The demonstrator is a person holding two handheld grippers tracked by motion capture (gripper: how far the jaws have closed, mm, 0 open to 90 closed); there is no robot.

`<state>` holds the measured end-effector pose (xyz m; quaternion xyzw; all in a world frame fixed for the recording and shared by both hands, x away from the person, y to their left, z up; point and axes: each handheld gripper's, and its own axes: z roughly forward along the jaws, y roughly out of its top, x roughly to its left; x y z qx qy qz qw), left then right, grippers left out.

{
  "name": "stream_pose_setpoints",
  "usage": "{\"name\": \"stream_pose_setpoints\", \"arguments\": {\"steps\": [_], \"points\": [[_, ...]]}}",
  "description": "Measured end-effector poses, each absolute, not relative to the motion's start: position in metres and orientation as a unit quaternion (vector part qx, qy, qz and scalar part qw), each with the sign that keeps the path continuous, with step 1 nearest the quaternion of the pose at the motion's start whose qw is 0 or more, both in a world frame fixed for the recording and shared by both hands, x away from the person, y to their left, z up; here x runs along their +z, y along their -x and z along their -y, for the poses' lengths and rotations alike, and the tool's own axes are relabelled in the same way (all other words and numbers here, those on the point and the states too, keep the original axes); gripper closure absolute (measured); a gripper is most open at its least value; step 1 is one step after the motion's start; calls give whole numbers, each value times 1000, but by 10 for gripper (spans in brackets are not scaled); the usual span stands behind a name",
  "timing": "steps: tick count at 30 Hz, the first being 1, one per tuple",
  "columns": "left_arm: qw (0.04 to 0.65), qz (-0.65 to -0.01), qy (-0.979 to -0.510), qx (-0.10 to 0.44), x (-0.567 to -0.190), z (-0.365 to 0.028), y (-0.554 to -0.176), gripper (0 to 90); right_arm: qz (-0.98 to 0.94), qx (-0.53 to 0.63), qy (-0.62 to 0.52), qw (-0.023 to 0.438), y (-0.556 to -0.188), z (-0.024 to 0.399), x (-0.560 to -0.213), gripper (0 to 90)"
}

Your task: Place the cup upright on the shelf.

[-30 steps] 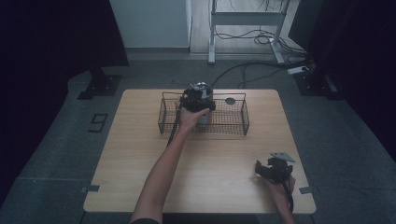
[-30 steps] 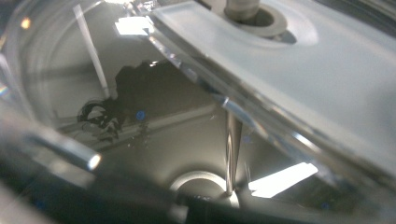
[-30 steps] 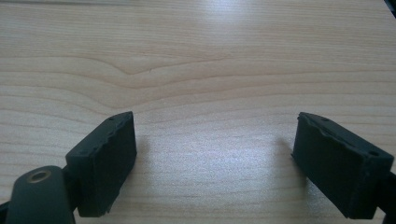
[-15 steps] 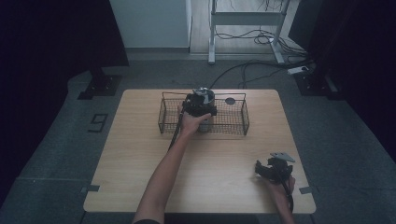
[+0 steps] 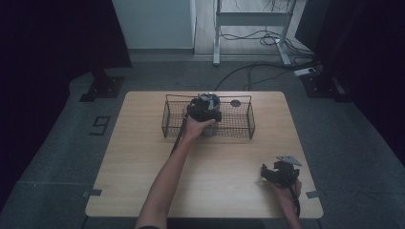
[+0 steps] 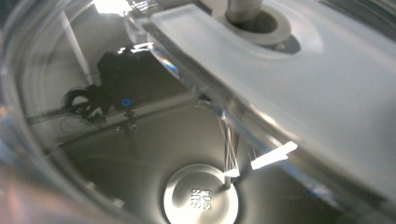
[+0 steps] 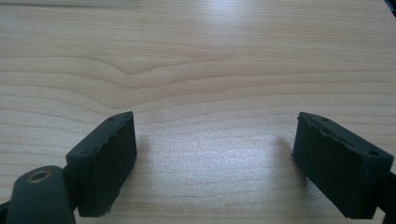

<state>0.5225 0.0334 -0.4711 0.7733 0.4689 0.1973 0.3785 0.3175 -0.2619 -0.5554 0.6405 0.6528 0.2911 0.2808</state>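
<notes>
High view – basket: a wire basket stands near the counter's far edge, about midway along it, so its open top can take things from above.
High view – pot: a shiny steel pot sits in the basket's left half, against the far wall.
High view – left gripper: over the pot's rim, arm stretched across the counter; it seems to be lowering or steadying the pot inside the wire walls.
High view – right gripper: parked near the counter's near right corner, well apart from the basket, out of the working hand's way.
Left gripper view – pot interior: the camera looks down the steel wall to a stamped base disc; a clear glass lid with a metal knob fitting slants across. Whether the jaws clamp the rim I cannot tell.
Right gripper view – jaws: wide apart over bare wood, holding nothing, apparently idle.
</notes>
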Motion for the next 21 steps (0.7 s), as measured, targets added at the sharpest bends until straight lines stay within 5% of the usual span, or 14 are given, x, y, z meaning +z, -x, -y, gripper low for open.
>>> {"name": "stream_pose_setpoints", "arguments": {"steps": [21], "points": [[371, -477, -776, 180, -460, -41, -518, 2, -653, 291, -640, 281, -317, 262, -555, 132]]}}
